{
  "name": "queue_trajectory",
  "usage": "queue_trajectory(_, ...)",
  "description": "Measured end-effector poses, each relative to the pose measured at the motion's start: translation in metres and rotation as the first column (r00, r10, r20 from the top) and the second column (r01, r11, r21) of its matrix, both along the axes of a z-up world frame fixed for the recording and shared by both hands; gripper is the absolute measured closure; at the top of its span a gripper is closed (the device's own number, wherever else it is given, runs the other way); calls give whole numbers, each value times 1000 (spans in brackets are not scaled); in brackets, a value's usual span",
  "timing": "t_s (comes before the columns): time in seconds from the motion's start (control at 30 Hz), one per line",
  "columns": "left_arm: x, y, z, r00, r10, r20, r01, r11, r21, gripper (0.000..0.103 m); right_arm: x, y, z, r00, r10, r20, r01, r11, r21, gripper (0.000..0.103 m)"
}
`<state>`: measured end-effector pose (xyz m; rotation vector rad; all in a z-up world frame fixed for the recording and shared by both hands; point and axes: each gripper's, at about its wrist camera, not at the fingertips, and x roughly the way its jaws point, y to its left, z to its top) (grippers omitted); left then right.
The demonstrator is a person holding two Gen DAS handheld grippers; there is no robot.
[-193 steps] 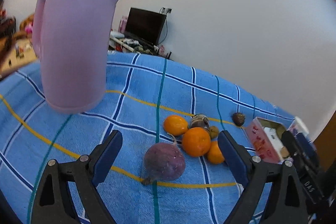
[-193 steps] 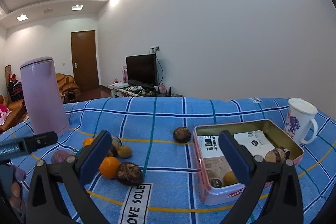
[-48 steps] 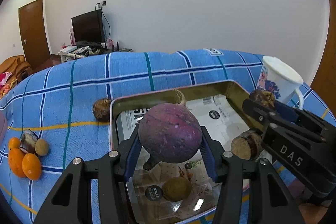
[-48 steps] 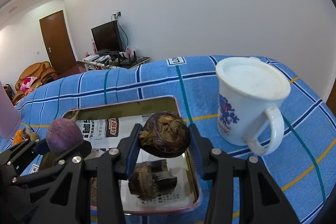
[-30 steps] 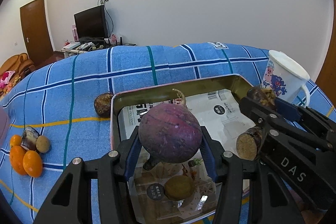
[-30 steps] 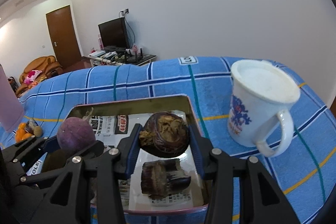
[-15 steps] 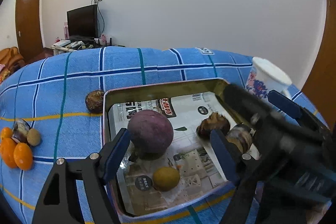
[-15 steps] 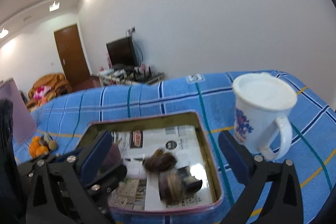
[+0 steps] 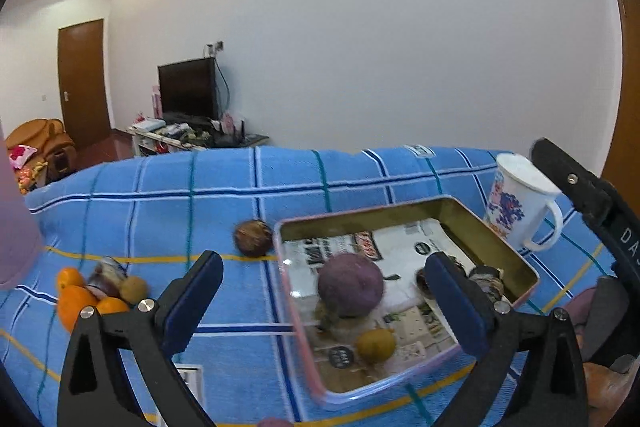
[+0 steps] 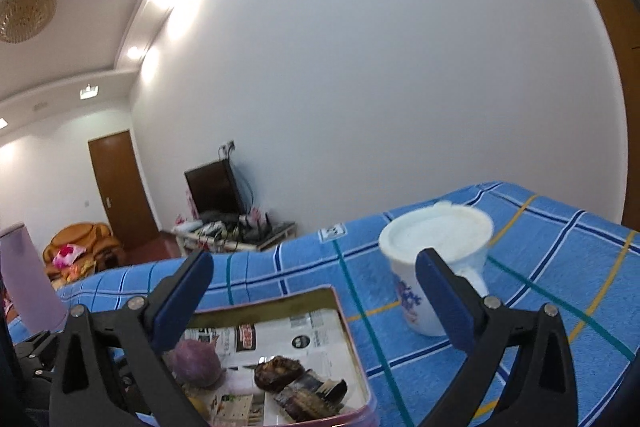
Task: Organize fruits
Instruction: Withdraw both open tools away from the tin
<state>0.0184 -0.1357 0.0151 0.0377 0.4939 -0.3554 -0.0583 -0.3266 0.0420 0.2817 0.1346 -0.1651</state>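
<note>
Left wrist view: the left gripper has just been opening and stands wide with nothing between its pads, above the tin, whose long axis runs away towards the mug. The purple fruit sits inside near the tin's left wall. The right gripper is spread wide and empty too. Oranges lie well apart on open cloth.

Blue plaid and warm fruit colours

The cloth over the surface is sky blue — crossed by navy, white, teal and yellow lines. The tin has a pink outside and dull gold inner walls, holding a purple round fruit and a yellow one. Oranges glow bright orange; the mug is white with a blue-and-red print — gripper pads are dark blue.
</note>
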Motion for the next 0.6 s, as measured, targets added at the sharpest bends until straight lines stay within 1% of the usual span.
queue_trajectory(0.1, -7, 12, 5, 998, 6, 65, -4, 1000, -21, 1, -7, 1, 1, 999, -37, 25, 38, 999, -16, 0)
queue_trajectory(0.17, -12, 16, 8, 993, 7, 118, -6, 1000, -5, 1, -13, 4, 3, 997, -58, 43, 59, 998, -28, 0)
queue_trajectory(0.23, -17, 19, 10, 990, -2, 139, 0, 1000, 16, 1, -21, 7, 5, 994, -83, 77, 87, 995, -48, 0)
queue_trajectory(0.27, -20, 23, 12, 989, 7, 150, -11, 1000, 27, 1, -27, 10, 7, 990, -102, 102, 109, 992, -62, 0)
queue_trajectory(0.37, -27, 39, 19, 974, 92, 208, -96, 995, 8, 1, -42, 19, 10, 974, -158, 163, 174, 981, -90, 0)
queue_trajectory(0.4, -29, 45, 20, 967, 118, 228, -122, 993, 4, 1, -44, 20, 10, 971, -168, 170, 185, 979, -89, 0)
queue_trajectory(0.47, -34, 55, 21, 944, 172, 280, -186, 982, 24, 1, -47, 25, 10, 969, -180, 168, 196, 977, -84, 0)
queue_trajectory(0.53, -44, 64, 20, 903, 233, 360, -266, 963, 43, 1, -49, 32, 10, 971, -178, 162, 193, 978, -79, 0)
queue_trajectory(0.6, -56, 76, 21, 854, 271, 444, -314, 949, 25, 1, -54, 43, 11, 967, -183, 177, 204, 973, -108, 0)
